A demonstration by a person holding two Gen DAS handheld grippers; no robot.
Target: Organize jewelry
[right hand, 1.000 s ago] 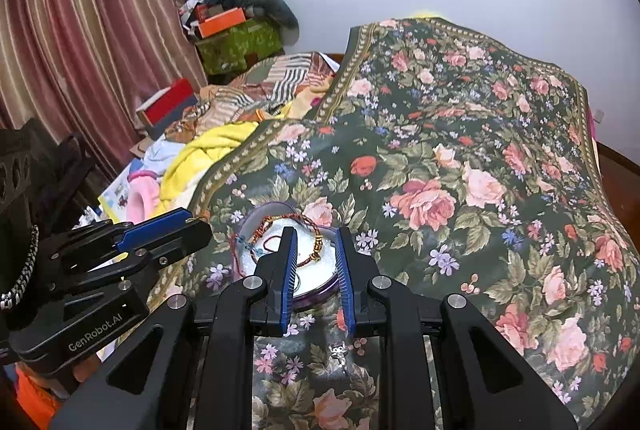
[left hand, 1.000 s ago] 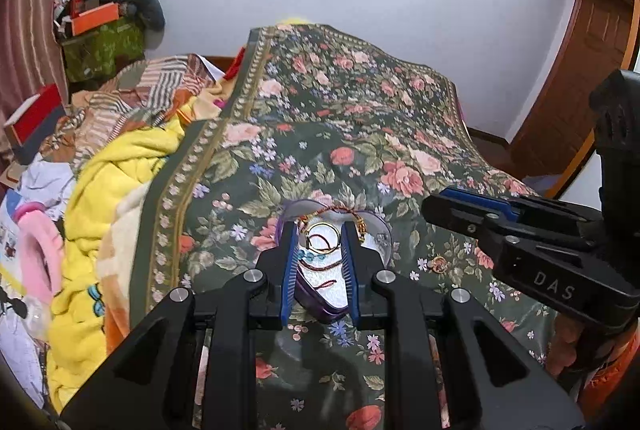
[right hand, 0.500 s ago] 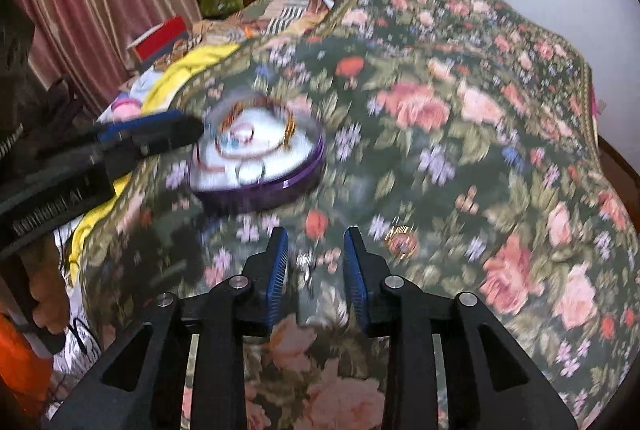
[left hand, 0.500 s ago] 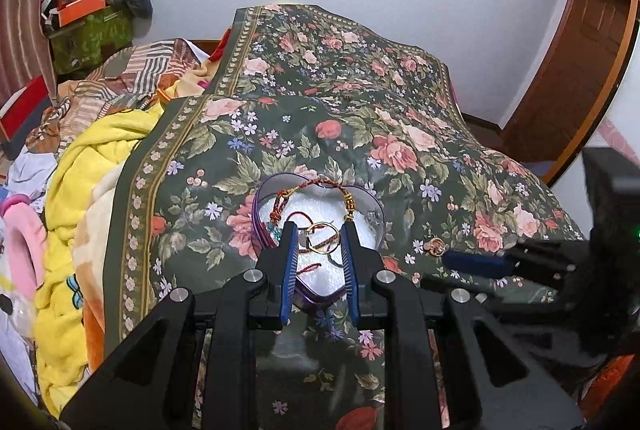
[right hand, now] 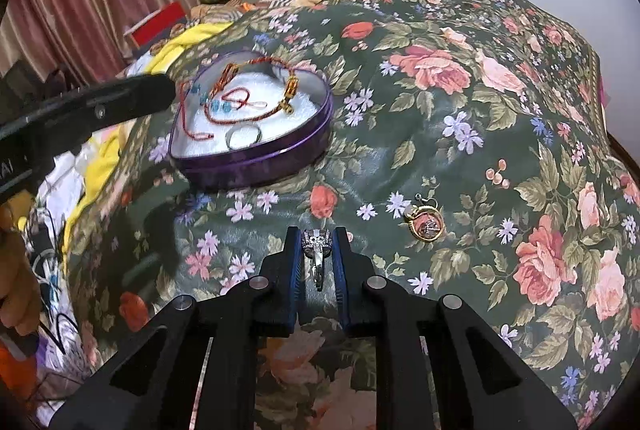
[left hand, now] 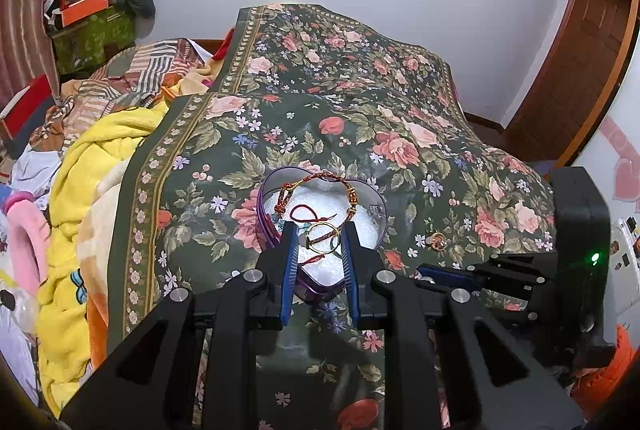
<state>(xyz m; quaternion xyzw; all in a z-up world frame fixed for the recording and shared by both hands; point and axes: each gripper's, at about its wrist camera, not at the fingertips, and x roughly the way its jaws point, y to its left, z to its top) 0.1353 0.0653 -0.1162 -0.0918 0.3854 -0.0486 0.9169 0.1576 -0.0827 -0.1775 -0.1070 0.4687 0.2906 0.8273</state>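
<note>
Floral bedspread [right hand: 460, 134], dark green with pink roses, is covering the bed, and a heap of yellow and striped blankets [left hand: 92, 158] is lying along its left side. Near the middle, a purple heart-shaped tin [right hand: 256, 158] is sitting open on the cloth, holding a braided red-and-gold bracelet [right hand: 256, 66], a red cord [right hand: 236, 98] and a plain ring [right hand: 243, 136] on white padding. The right gripper [right hand: 318, 242] is pressing its blue-lined jaws together on a silver ring [right hand: 317, 244] with a cluster of stones, low over the cloth and well apart from the tin. A small gold pendant [right hand: 426, 224] is lying on the bedspread to its right. The left gripper [left hand: 318, 242] is hovering over the near end of the tin, jaws apart and gripping nothing. Only the letters "AI" are readable on its body in the right wrist view.
</note>
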